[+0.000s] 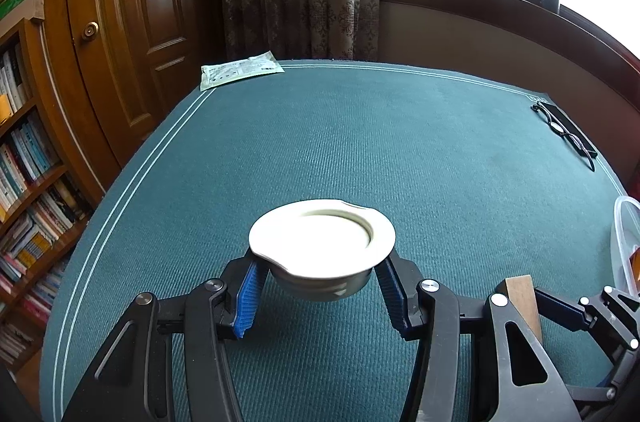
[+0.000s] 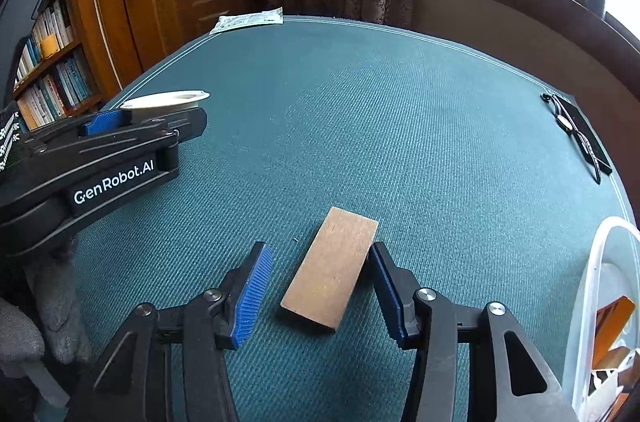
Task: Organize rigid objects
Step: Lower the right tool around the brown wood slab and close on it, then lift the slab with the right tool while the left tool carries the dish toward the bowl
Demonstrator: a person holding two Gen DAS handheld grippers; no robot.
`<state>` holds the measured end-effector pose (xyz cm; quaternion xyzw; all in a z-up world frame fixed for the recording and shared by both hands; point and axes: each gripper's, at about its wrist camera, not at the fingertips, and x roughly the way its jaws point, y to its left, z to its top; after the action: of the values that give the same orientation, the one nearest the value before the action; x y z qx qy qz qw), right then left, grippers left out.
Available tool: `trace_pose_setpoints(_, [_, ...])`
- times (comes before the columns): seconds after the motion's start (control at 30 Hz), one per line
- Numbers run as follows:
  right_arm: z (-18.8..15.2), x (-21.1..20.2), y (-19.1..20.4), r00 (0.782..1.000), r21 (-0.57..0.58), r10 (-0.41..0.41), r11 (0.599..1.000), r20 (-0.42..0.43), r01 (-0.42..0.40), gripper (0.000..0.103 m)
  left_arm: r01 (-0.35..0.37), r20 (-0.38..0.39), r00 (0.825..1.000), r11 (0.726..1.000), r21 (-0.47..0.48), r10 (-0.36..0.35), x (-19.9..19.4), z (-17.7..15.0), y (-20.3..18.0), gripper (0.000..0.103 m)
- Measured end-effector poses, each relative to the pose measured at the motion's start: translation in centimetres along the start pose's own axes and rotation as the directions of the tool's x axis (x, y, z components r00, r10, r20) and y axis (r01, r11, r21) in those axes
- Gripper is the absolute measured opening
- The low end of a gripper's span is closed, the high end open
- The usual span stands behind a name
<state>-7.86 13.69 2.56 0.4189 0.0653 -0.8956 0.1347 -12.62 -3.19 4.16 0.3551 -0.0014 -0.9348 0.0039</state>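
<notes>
Nearest us, our left gripper is clamped on a small metal bowl with a white lid, held above the green table mat. Our right gripper stands with its jaws apart around a wooden block lying flat on the mat; the right pad touches its edge, the left pad stands clear. A clear plastic bin sits just right. Farther off lie a black cabled device and a paper packet.
</notes>
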Motion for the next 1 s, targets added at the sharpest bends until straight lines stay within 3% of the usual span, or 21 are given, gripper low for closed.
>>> trace_pose_setpoints(0.13, [-0.1,-0.2,-0.7,1.000,0.014,-0.002,1.000,-0.002,0.002,0.034,0.001,0.002,1.000,1.000,0.004,-0.001,-0.1,-0.1,-0.2,0.053])
trace_pose_setpoints(0.3, [-0.3,-0.5,-0.7,1.000,0.020,-0.008,1.000,-0.002,0.008,0.029,0.004,0.001,1.000,1.000,0.008,-0.004,-0.2,-0.3,-0.4,0.053])
trace_pose_setpoints(1.0, [-1.3,-3.2,-2.3,0.999,0.084,-0.024,0.996,0.042,0.020,0.029,0.021,-0.005,1.000,0.999,0.027,-0.021,-1.3,-1.3,-2.0,0.053])
